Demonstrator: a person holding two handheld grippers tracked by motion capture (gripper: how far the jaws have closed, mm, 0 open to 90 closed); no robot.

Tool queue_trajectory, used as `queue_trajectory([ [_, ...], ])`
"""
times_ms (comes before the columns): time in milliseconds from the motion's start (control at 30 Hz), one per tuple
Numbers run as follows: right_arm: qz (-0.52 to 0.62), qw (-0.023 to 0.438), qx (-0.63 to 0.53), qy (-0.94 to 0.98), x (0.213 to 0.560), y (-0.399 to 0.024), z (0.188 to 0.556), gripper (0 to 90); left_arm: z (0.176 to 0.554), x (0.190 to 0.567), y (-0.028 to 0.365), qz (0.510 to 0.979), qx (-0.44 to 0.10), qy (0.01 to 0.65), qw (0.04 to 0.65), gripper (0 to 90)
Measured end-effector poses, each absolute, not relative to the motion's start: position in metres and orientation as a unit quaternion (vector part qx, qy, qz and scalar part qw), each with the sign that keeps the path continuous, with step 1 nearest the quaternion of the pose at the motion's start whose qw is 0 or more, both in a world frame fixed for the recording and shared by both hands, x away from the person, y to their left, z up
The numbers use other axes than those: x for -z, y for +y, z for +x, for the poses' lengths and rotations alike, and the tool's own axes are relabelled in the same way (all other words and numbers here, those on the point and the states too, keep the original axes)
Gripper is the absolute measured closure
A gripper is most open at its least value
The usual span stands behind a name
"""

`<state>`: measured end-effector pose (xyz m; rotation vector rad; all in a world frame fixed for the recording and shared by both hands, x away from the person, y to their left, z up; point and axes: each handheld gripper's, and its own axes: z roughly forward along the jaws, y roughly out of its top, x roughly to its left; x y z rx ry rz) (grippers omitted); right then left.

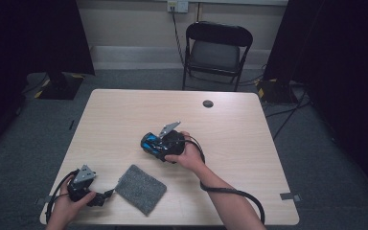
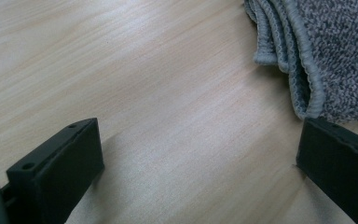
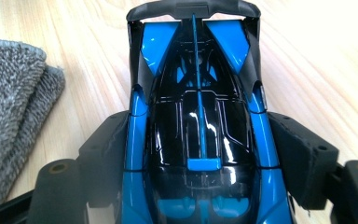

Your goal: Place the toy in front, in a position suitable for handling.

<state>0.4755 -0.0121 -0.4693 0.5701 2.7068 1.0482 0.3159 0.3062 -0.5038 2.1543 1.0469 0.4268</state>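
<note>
The right gripper clamps a blue-and-black toy car by its sides, held above mid-table. The left gripper rests wide apart on the wooden table, just beside a folded grey cloth.

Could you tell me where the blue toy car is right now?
The blue toy car is clamped in the right tongs near the table's middle, up-right of the grey folded towel.

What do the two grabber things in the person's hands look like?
Both are black. The left gripper and the right gripper each carry a grey three-cornered plate on top and trail a thick black cable. Up close, the jaws are chunky black blocks with small round holes. The forearms are bare, with no sleeves showing.
</note>
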Motion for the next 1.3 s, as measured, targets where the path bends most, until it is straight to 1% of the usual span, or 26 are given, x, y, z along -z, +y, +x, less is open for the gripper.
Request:
queue_trajectory([
  [267,0.205,0.103,-0.348,0.909,0.45,-0.037,0.48,25.8,0.316,0.504,0.306,0.83,-0.164,0.404,0.347,0.0],
  [567,0.222,0.106,-0.358,0.901,0.444,-0.058,0.481,25.8,0.316,0.504,0.306,0.83,-0.165,0.405,0.346,0.0],
  [933,0.244,0.122,-0.35,0.896,0.455,-0.1,0.475,25.7,0.316,0.504,0.306,0.83,-0.166,0.405,0.346,0.0],
  [1300,0.265,0.131,-0.349,0.889,0.478,-0.122,0.466,26.3,0.316,0.504,0.306,0.829,-0.166,0.407,0.346,0.0],
])
